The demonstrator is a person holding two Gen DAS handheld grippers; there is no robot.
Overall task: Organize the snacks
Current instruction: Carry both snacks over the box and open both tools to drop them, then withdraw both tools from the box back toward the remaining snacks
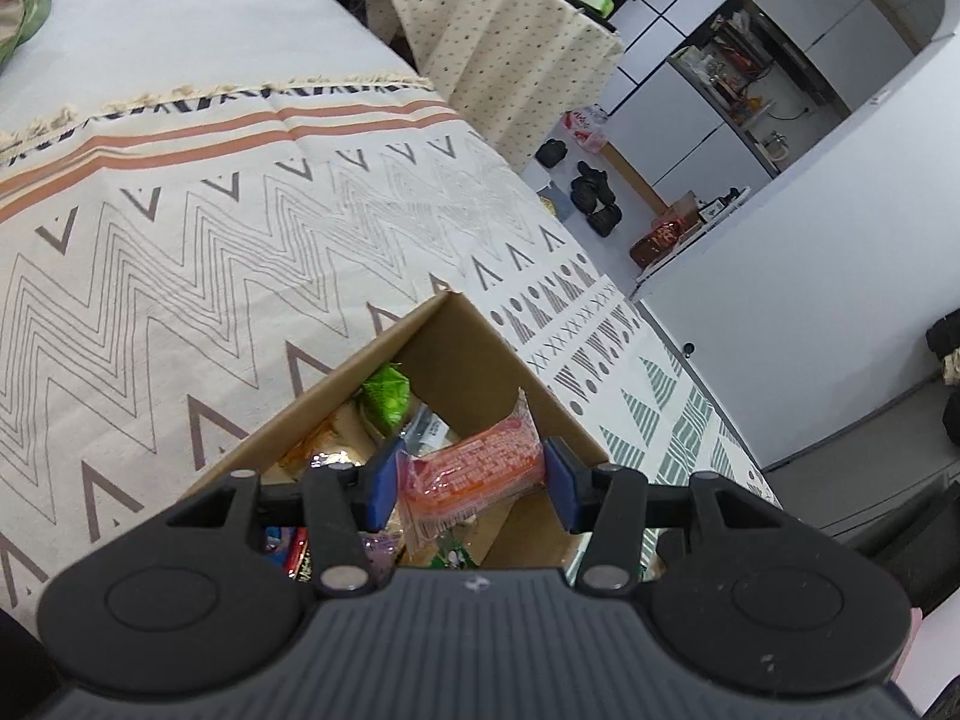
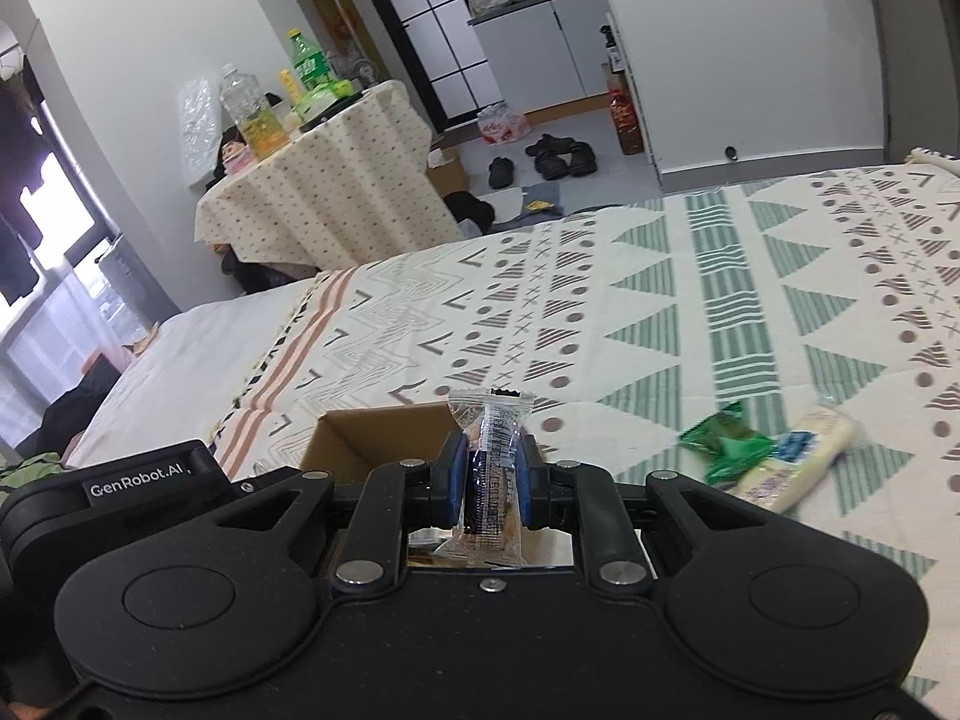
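Note:
My left gripper (image 1: 472, 480) is shut on an orange snack packet (image 1: 474, 468), held crosswise between the blue pads above an open cardboard box (image 1: 456, 354). Inside the box lie a green packet (image 1: 387, 393) and several other wrapped snacks. My right gripper (image 2: 491, 483) is shut on a clear-wrapped snack bar with dark print (image 2: 489, 474), standing upright between the pads over the same cardboard box (image 2: 360, 438). On the bed cover to the right lie a green packet (image 2: 723, 441) and a pale long packet (image 2: 798, 459).
The box sits on a patterned bed cover (image 1: 180, 252). Beyond the bed stands a small table with a dotted cloth (image 2: 312, 192) carrying bottles. Shoes (image 2: 558, 159) lie on the floor near white cabinets (image 2: 540, 48).

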